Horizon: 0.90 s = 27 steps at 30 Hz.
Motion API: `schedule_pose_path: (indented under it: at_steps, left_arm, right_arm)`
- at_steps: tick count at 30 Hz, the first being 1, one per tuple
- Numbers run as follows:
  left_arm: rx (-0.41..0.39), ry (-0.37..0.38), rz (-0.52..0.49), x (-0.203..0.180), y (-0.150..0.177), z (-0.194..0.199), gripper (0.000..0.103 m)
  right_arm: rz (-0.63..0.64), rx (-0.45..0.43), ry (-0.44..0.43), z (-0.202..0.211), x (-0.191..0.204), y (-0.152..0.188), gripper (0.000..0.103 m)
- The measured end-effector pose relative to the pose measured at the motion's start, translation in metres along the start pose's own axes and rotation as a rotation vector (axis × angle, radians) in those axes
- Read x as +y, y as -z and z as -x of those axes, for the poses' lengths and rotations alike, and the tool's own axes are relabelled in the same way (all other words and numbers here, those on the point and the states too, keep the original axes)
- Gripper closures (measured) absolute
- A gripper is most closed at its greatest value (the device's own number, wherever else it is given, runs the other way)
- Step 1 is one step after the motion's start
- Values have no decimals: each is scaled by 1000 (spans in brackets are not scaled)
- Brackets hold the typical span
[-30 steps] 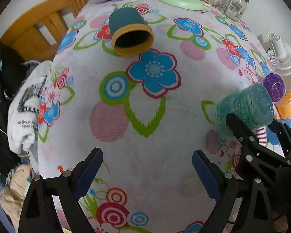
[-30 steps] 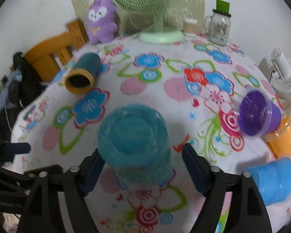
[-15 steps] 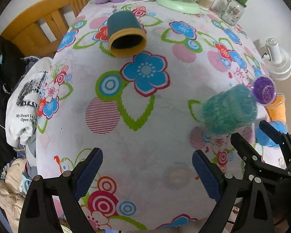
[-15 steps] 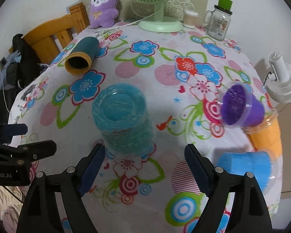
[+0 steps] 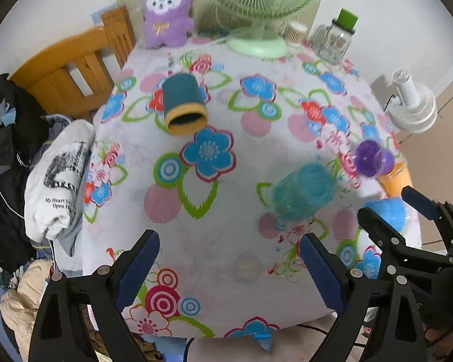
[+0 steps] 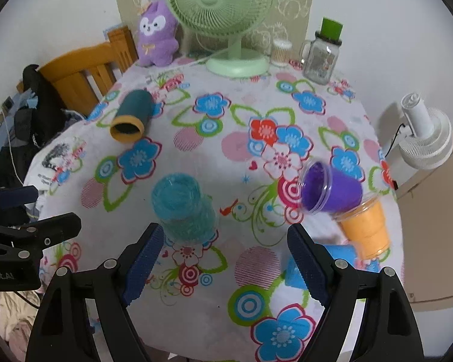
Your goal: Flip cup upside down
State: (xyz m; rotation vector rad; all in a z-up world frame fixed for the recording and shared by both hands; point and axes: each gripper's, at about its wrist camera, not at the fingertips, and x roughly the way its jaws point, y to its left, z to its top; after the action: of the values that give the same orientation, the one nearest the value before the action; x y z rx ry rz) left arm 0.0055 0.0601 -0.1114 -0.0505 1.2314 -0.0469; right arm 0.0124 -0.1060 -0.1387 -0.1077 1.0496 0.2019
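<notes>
A teal textured cup (image 6: 182, 208) stands upside down on the floral tablecloth (image 6: 226, 150), base up; it also shows in the left wrist view (image 5: 302, 191). My right gripper (image 6: 225, 267) is open and empty, pulled back just in front of that cup. My left gripper (image 5: 229, 268) is open and empty over the table's near edge. A dark teal cup with a yellow rim (image 5: 182, 105) lies on its side at the far left, also in the right wrist view (image 6: 131, 117).
A purple cup (image 6: 329, 188) lies on its side by an orange cup (image 6: 365, 229) and a blue cup (image 6: 341, 256) at the right edge. A green fan (image 6: 226, 15), plush toy (image 6: 155, 34) and glass jar (image 6: 321, 57) stand at the back. A wooden chair (image 5: 72, 72) with clothes is left.
My right gripper let the teal cup stand and drew back from it. Both grippers moved back and up from the table.
</notes>
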Motion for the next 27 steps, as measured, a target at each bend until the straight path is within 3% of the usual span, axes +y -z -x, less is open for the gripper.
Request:
schedule_pose_path:
  at_steps: [9, 15, 19, 27]
  left_arm:
    - [-75, 50, 18, -6, -2, 54, 3]
    - [-146, -16, 5, -12, -2, 82, 0]
    - [-167, -12, -9, -16, -3, 92, 0]
    - [-186, -18, -51, -29, -1, 101, 0]
  right_arm:
    - [16, -83, -17, 53, 0, -16, 17]
    - [-5, -124, -13, 84, -2, -22, 17]
    - [-19, -130, 37, 96, -5, -24, 17]
    - [-62, -148, 49, 109, -13, -19, 17]
